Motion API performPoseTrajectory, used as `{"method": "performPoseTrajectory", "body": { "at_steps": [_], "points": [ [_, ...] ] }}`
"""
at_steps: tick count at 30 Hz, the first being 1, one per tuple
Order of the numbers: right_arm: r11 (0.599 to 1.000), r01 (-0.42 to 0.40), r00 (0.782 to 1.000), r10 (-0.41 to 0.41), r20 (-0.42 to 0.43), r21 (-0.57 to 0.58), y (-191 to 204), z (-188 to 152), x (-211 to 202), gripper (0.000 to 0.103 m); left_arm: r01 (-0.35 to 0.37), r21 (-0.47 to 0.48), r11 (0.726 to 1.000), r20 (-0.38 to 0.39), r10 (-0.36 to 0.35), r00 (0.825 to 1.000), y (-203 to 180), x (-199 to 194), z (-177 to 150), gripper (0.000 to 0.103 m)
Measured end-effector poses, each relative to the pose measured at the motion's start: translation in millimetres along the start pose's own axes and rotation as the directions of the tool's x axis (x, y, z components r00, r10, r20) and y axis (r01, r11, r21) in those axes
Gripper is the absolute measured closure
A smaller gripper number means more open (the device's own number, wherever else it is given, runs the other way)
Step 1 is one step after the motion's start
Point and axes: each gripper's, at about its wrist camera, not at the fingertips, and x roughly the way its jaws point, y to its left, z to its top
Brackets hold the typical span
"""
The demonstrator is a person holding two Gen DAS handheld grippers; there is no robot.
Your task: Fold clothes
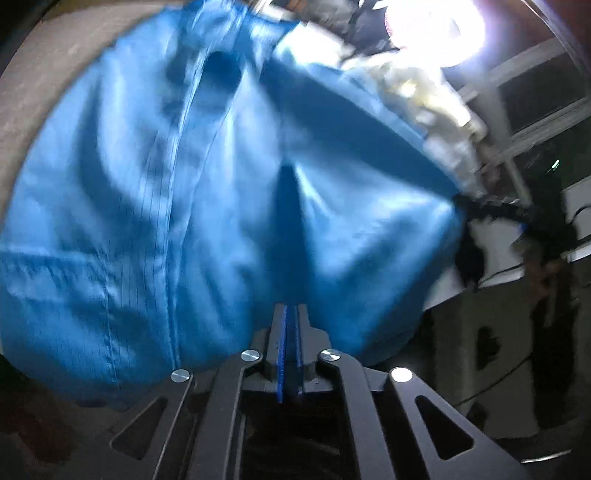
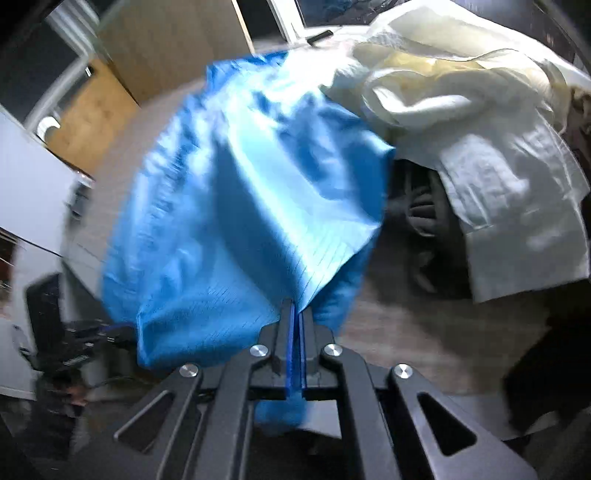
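A shiny blue garment (image 1: 207,206) with thin pinstripes and a long seam fills the left wrist view, spread over a pale table. My left gripper (image 1: 290,314) is shut on a fold at its near edge, the cloth pinched between the blue pads. In the right wrist view the same blue garment (image 2: 236,206) hangs lifted and blurred, and my right gripper (image 2: 296,310) is shut on its lower edge, cloth bunching on both sides of the fingers.
A heap of white and cream clothes (image 2: 480,129) lies to the right of the blue garment, also seen as the white pile (image 1: 436,110). A pale table (image 1: 51,66) shows at upper left. A bright lamp (image 1: 436,29) glares at the top. Window frames (image 1: 535,110) stand behind.
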Motion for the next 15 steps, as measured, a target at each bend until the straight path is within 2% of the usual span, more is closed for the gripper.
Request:
{"method": "performPoseTrajectory", "body": {
  "at_steps": [1,2,4,6,8,9,10,12,15],
  "points": [
    [1.000,0.010,0.999,-0.010,-0.031,-0.005,0.3,-0.6,12.7,0.100,-0.009,-0.010,1.000,-0.018,0.009,1.000,2.6,6.0,-2.7,0.101],
    [1.000,0.017,0.997,-0.018,-0.079,-0.014,1.2,-3.8,26.8,0.099,-0.012,-0.017,1.000,-0.027,0.012,1.000,4.3,8.7,-5.3,0.097],
    [0.999,0.030,0.988,-0.034,-0.148,-0.028,4.1,-10.6,41.7,0.095,-0.016,-0.010,1.000,-0.013,0.016,1.000,2.2,1.2,-8.2,0.096],
    [0.999,0.017,0.987,-0.025,-0.159,-0.051,7.8,-17.2,35.0,0.094,-0.029,0.009,1.000,0.016,0.029,0.999,-4.2,-10.9,-7.9,0.096],
    [0.997,-0.005,0.993,-0.004,-0.120,-0.075,10.6,-16.1,13.6,0.090,-0.028,0.030,0.999,0.046,0.027,0.999,-13.3,-22.5,-4.8,0.092],
    [0.996,0.001,0.997,-0.008,-0.078,-0.094,11.8,-9.3,-0.4,0.082,-0.031,0.046,0.998,0.063,0.028,0.998,-18.9,-27.6,-2.2,0.091],
    [0.993,0.018,0.999,-0.022,-0.026,-0.116,13.1,0.0,-14.8,0.071,-0.034,0.062,0.998,0.075,0.029,0.997,-23.2,-31.3,0.9,0.091],
    [0.985,0.067,0.997,-0.059,0.056,-0.158,13.6,28.1,-25.5,0.061,-0.056,0.092,0.994,0.089,0.048,0.995,-29.2,-32.8,6.3,0.091],
    [0.964,0.150,0.982,-0.120,0.148,-0.220,13.6,76.9,-25.1,0.057,-0.085,0.124,0.989,0.082,0.075,0.994,-38.1,-23.5,10.5,0.091]
  ]
}}
